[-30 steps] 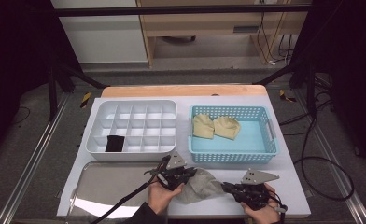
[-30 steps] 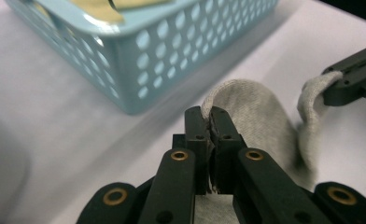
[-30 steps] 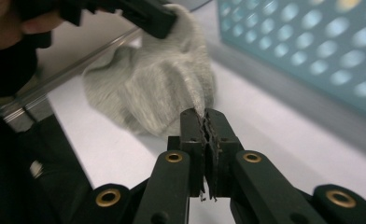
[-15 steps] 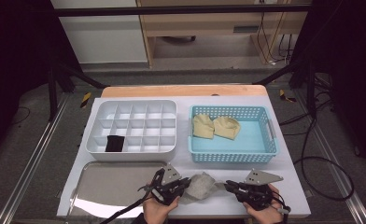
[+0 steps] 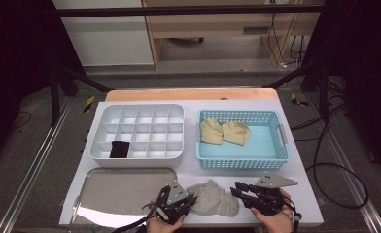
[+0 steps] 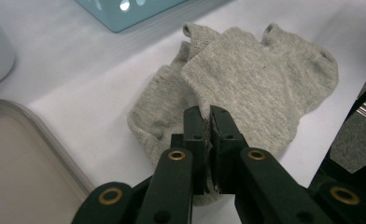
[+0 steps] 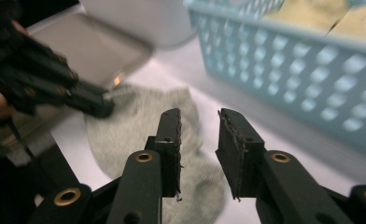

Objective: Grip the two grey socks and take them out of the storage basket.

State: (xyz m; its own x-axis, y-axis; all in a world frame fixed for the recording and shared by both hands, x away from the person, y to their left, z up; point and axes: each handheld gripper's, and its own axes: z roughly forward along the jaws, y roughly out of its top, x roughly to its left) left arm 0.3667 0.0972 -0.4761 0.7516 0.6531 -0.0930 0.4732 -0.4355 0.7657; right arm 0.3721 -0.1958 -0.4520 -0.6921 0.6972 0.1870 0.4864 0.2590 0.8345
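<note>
Stage of work: folding and sorting socks at the table. I have the grey socks (image 5: 212, 198) lying on the white table top (image 5: 295, 160) at its near edge, between my two grippers, just right of the metal tray (image 5: 115, 191) and in front of the blue basket (image 5: 242, 162). In the left gripper view they lie as a loosely doubled bundle (image 6: 246, 88), one layer folded over the other, cuffs pointing away from me.

My left gripper (image 5: 191, 200) has its jaws pressed together on the near left edge of the bundle; a fold of grey knit appears pinched between the pads (image 6: 203, 140). My right gripper (image 7: 199, 140) has just been opening: its jaws stand apart with nothing between them, hovering over the right end of the bundle, which it seems to have let go.

Done, as far as I can judge: one dark item (image 5: 119, 148) sits in a front-row compartment of the white divided organiser (image 5: 136, 109), and two yellow folded pairs (image 5: 225, 132) rest in the back left of the basket.

Left, by my judgement: the grey bundle is only roughly doubled and not yet compact; it must be tightened or folded again, then lifted into its container. Which container is its goal I cannot tell.
</note>
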